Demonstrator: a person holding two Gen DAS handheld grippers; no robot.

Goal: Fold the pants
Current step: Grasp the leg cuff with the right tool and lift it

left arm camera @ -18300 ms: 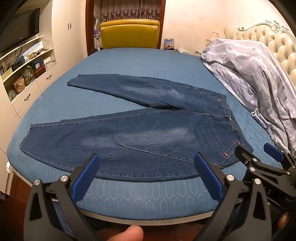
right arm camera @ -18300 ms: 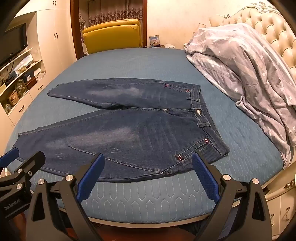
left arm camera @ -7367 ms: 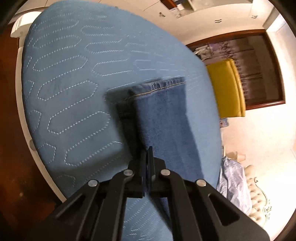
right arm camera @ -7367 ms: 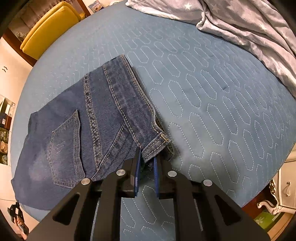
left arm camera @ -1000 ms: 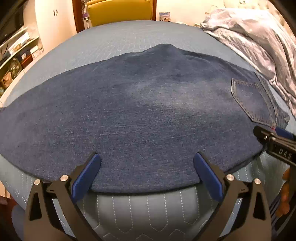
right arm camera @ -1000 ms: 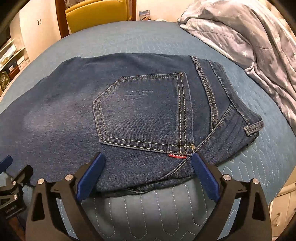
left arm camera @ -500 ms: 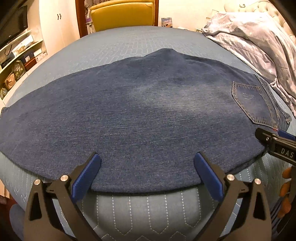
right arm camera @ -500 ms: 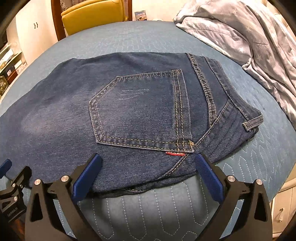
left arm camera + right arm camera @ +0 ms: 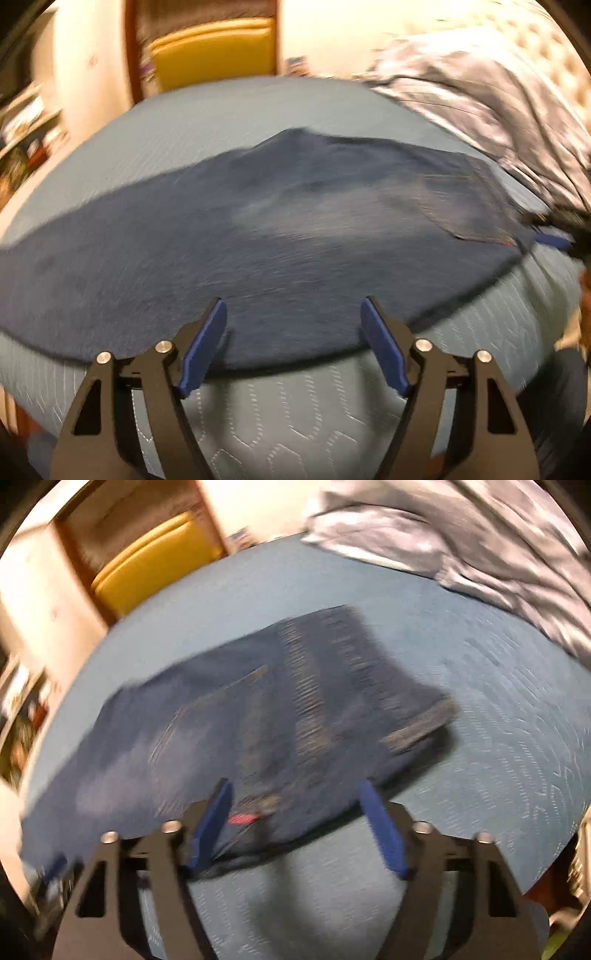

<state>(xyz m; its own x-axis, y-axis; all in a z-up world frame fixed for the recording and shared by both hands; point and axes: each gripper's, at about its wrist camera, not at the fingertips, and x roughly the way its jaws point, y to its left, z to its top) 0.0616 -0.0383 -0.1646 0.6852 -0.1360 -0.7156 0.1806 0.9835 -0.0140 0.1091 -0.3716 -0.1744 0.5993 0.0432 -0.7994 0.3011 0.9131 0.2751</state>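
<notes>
Mid-fold: pants halved lengthwise on the bed, left hand-held gripper and right hand-held gripper both apart, just narrowing, gripping nothing; next, probably pinching an end to fold across.

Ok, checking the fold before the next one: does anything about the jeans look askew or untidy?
Nothing serious. The jeans lie flat on the bed, folded lengthwise, back pocket up. At the waistband corner the lower layer peeks out, so the edges aren't quite flush. Both frames are blurred, so finer wrinkles can't be judged.
</notes>
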